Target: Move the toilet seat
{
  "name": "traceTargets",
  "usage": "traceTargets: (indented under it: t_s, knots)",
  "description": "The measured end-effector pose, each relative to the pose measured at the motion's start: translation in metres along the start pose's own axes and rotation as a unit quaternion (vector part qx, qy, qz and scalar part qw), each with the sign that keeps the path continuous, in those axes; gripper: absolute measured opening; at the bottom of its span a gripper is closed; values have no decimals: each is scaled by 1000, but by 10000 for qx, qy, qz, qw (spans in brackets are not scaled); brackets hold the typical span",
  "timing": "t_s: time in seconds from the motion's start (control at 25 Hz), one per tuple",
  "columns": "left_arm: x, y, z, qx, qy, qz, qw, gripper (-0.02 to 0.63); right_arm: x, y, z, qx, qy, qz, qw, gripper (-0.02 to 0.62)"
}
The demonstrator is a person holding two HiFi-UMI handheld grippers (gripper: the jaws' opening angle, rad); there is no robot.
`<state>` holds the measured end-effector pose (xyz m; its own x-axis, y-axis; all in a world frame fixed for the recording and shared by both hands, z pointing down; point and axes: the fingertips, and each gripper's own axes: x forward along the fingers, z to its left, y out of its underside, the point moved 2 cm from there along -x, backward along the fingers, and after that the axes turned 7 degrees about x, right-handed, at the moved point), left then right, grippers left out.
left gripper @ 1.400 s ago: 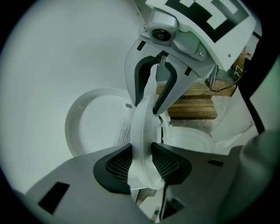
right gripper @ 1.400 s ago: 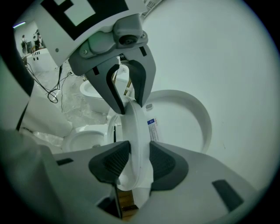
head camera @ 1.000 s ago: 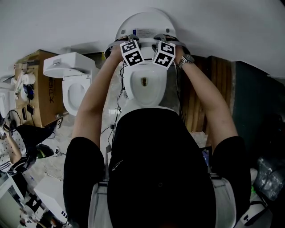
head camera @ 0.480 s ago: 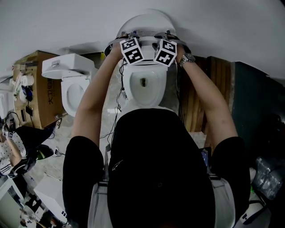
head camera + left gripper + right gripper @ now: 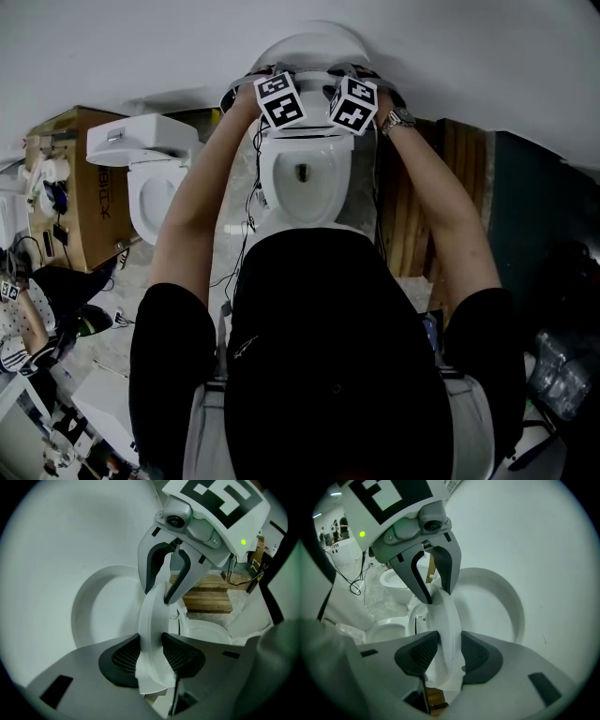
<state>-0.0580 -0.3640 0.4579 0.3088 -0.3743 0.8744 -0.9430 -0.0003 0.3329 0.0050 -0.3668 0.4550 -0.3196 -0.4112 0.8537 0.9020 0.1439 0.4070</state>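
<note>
A white toilet [image 5: 305,178] stands against the wall below me, its lid [image 5: 305,42] up against the wall. The white toilet seat [image 5: 152,620] is raised almost upright, close in front of the lid [image 5: 101,611]. My left gripper [image 5: 151,653] is shut on the seat's rim, both dark pads pressing on it. My right gripper [image 5: 446,651] is shut on the same seat [image 5: 443,616] beside it. Each gripper view shows the other gripper clamped on the rim. In the head view the two marker cubes [image 5: 279,98] [image 5: 353,103] sit side by side over the bowl's back and hide the jaws.
A second white toilet [image 5: 155,178] stands to the left, beside a cardboard box [image 5: 80,187]. Wooden planks [image 5: 422,216] lie to the right of the toilet. Cables [image 5: 246,244] trail on the floor. A person [image 5: 23,319] sits at the far left.
Both grippers, with the seat between their pads, have moved up the head view, closer to the lid and the wall. Their grip looks the same.
</note>
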Motion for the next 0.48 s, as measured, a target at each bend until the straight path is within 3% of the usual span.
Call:
traceTargets:
  t_s: [0.48]
  knots:
    - [6,-2,18,-96,-110,-3,9999,149,5,-1,-17,74,524,-62,9986,152]
